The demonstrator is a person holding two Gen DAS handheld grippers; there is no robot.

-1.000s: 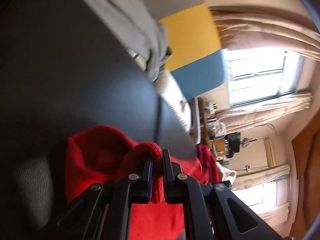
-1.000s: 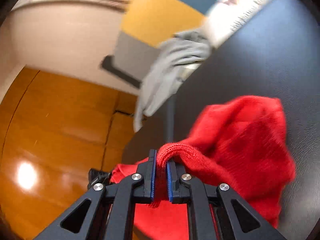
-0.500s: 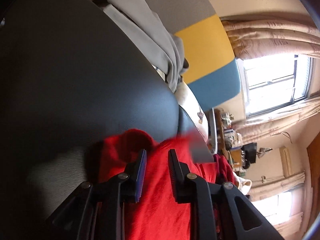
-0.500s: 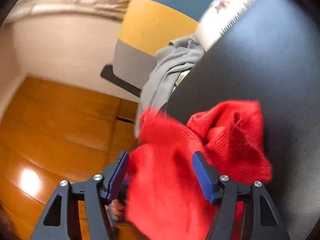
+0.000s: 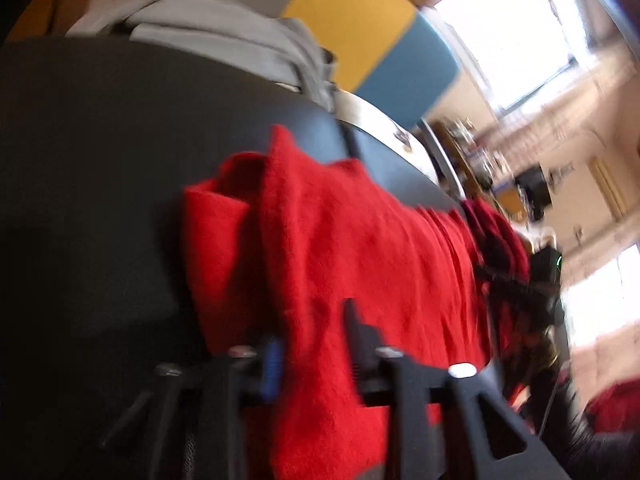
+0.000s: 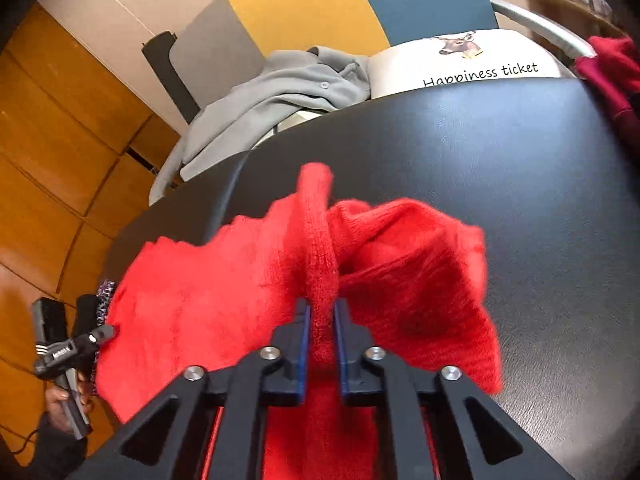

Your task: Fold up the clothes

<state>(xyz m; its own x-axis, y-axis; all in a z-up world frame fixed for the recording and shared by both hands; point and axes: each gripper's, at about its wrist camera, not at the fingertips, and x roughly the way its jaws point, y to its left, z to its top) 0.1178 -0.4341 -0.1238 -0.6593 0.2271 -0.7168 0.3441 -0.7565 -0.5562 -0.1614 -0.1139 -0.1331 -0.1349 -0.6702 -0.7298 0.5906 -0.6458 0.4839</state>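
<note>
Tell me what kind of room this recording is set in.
Probably a lived-in room at home, maybe a living or dining area. A dark table holds a red sweater, a grey garment lies over a colourful chair, and curtained windows let in daylight.

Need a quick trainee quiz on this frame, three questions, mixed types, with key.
1. True or false: the white cushion behind the table reads "Happiness ticket".
2. What sits between the fingers of the right gripper? A: a grey garment. B: a fold of the red sweater. C: nothing.
3. Name the three colours of the chair back, left to right in the right wrist view.

Key
1. True.
2. B; the jaws are closing on that fold.
3. Grey, yellow, blue.
</note>
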